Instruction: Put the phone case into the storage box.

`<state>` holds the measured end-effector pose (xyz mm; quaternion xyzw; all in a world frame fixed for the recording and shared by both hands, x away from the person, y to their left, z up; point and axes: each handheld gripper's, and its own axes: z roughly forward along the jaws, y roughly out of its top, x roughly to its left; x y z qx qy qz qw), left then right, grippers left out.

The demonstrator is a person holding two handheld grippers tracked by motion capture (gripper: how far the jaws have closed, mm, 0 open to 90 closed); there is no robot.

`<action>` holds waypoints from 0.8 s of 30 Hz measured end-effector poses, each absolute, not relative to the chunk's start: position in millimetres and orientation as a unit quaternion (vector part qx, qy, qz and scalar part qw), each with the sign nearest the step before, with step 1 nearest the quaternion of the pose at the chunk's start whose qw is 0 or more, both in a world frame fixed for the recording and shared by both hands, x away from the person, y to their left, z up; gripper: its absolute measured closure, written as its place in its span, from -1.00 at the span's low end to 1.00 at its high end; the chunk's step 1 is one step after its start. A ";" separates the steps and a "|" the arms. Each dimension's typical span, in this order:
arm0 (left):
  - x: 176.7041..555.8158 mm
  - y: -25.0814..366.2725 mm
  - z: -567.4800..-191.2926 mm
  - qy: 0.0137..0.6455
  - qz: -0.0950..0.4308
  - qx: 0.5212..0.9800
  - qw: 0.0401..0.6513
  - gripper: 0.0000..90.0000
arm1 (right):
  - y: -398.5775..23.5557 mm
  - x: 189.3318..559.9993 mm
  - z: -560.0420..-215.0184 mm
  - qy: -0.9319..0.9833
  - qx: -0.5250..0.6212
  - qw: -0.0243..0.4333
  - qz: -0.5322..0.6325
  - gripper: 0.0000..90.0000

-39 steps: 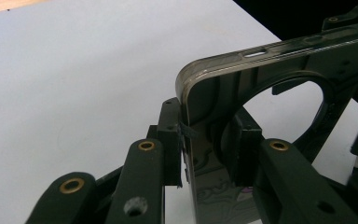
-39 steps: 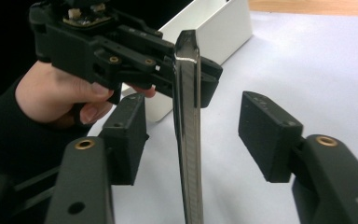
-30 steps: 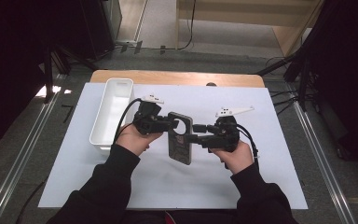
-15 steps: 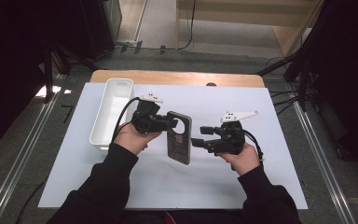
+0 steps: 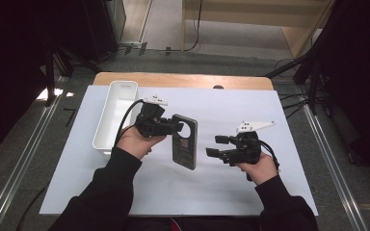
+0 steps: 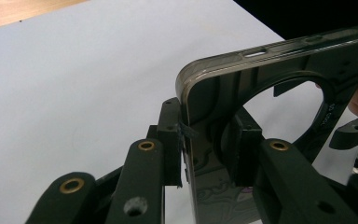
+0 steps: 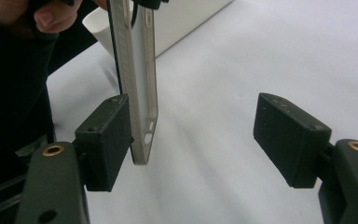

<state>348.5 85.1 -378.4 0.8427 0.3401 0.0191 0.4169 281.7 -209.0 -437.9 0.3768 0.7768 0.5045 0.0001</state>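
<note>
White sheet (image 5: pixel 289 110) covers the bench. Left gripper (image 5: pixel 167 126) alone clamps the dark translucent phone case (image 5: pixel 185 142); right gripper (image 5: pixel 218 146) gapes just beside it, so the case may pivot or slip.

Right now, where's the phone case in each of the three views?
High view: phone case mid-table, clamped by left gripper.
Left gripper view: upper right, corner between the fingers.
Right gripper view: upper left, edge-on.
Shared landmark: white bin.

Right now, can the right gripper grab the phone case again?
Probably yes. The right gripper is open and the phone case, held up by the left gripper, hangs just beside it, with only bare white mat between them.
</note>
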 end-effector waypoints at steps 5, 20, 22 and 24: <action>348.2 85.8 -376.5 0.339 0.018 0.843 0.417 0.57 | -211.2 274.1 -441.0 0.781 0.370 0.008 0.503 -0.40; 349.8 91.2 -370.9 0.340 0.013 0.844 0.416 0.57 | -222.9 258.7 -455.2 0.784 0.379 0.006 0.492 -0.40; 350.0 92.2 -369.3 0.337 0.013 0.846 0.413 0.57 | -224.1 257.5 -457.2 0.782 0.388 0.009 0.488 -0.40; 349.5 92.8 -367.7 0.338 0.011 0.844 0.415 0.57 | -225.3 255.9 -459.1 0.783 0.389 0.014 0.484 -0.40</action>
